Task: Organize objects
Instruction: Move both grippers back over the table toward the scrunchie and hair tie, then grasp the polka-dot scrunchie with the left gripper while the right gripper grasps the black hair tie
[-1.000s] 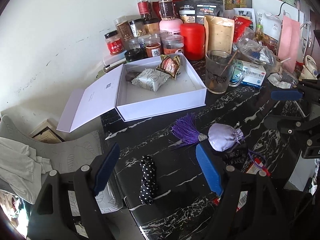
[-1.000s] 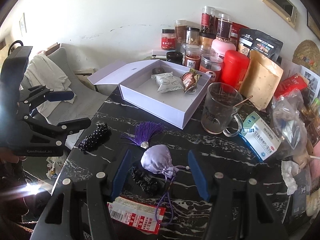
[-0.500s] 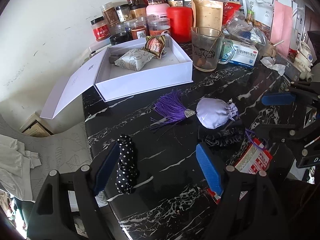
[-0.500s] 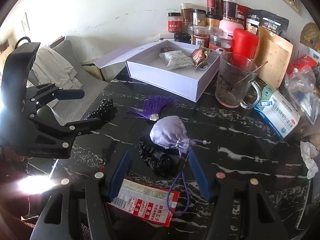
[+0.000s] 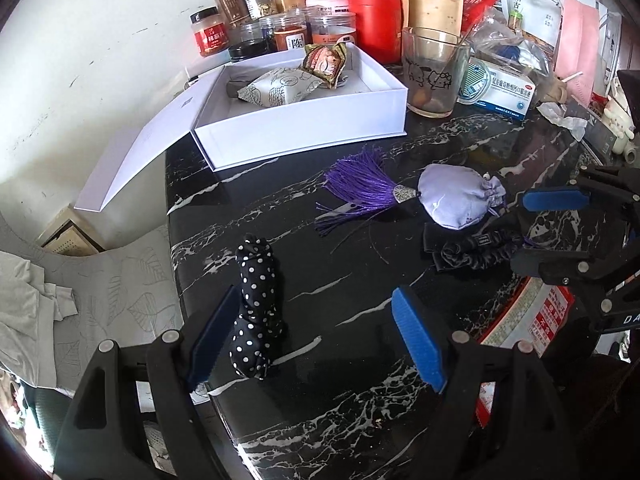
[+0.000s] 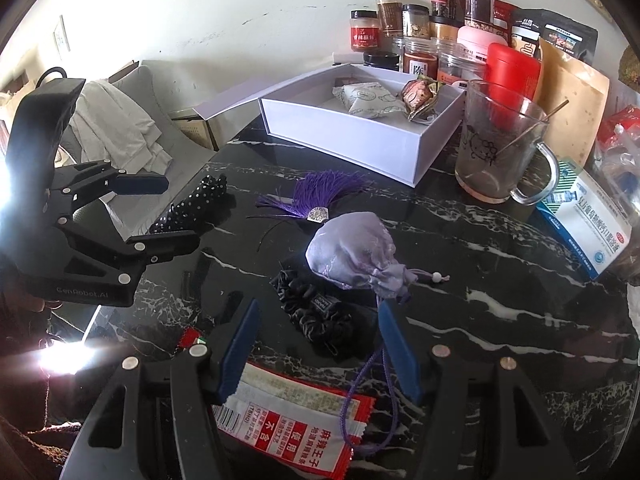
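While both grippers hang above the black marble table (image 5: 360,420), the left gripper (image 5: 316,340) spreads its fingers wide around the polka-dot scrunchie (image 5: 256,308), not gripping; rightward, the right gripper (image 6: 320,348), fingers parted and empty, brackets the black scrunchie (image 6: 316,312) below the lilac sachet (image 6: 348,256).

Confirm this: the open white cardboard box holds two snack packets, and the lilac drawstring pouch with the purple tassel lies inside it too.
Wrong on the pouch. The lilac drawstring pouch lies on the black marble table, outside the white cardboard box, as the right wrist view shows. The two snack packets are inside.
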The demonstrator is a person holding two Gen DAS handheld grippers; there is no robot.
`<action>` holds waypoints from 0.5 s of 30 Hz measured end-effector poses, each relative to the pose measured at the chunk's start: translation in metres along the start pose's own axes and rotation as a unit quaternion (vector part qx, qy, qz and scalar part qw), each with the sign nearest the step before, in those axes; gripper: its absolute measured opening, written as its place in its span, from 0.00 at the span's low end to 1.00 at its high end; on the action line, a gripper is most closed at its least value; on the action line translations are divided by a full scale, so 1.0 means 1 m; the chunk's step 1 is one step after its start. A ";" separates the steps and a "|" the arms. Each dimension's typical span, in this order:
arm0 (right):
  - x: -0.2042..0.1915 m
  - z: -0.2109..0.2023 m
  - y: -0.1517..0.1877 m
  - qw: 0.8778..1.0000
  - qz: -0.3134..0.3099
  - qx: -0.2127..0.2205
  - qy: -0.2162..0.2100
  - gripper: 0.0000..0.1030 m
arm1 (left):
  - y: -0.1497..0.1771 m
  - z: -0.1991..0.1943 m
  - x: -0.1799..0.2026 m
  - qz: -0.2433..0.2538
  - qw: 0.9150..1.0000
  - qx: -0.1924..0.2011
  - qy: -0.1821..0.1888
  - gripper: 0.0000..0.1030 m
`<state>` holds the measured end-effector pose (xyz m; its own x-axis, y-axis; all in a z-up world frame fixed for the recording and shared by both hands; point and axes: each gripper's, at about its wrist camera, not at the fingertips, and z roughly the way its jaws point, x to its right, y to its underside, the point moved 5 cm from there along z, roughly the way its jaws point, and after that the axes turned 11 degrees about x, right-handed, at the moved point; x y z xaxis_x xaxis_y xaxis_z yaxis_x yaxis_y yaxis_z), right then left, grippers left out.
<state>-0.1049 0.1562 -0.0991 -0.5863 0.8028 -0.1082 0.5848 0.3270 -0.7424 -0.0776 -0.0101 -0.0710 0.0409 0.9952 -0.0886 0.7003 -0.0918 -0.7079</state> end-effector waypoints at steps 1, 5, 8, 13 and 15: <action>0.000 0.003 0.001 1.000 -0.001 -0.003 0.000 0.61 | 0.001 0.002 -0.003 -0.005 1.000 -0.002 -0.001 0.75; -0.005 0.014 0.005 1.000 -0.026 -0.009 0.010 0.61 | 0.003 0.010 -0.016 -0.016 1.000 -0.004 -0.015 0.75; -0.007 0.018 0.006 0.999 -0.038 -0.008 0.013 0.61 | 0.006 0.020 -0.025 -0.024 0.999 -0.012 -0.022 0.75; -0.007 0.024 0.008 0.999 -0.048 -0.014 0.017 0.61 | 0.014 0.035 -0.034 -0.040 0.999 -0.027 -0.021 0.75; -0.006 0.025 0.010 0.998 -0.049 -0.016 0.021 0.59 | 0.016 0.039 -0.037 -0.052 0.998 -0.031 -0.013 0.73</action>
<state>-0.1094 0.1420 -0.1219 -0.6174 0.7866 -0.0070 0.5432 0.4198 -0.7271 -0.0957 -0.0493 -0.1066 -0.0522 0.9980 -0.0363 0.7429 0.0145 -0.6693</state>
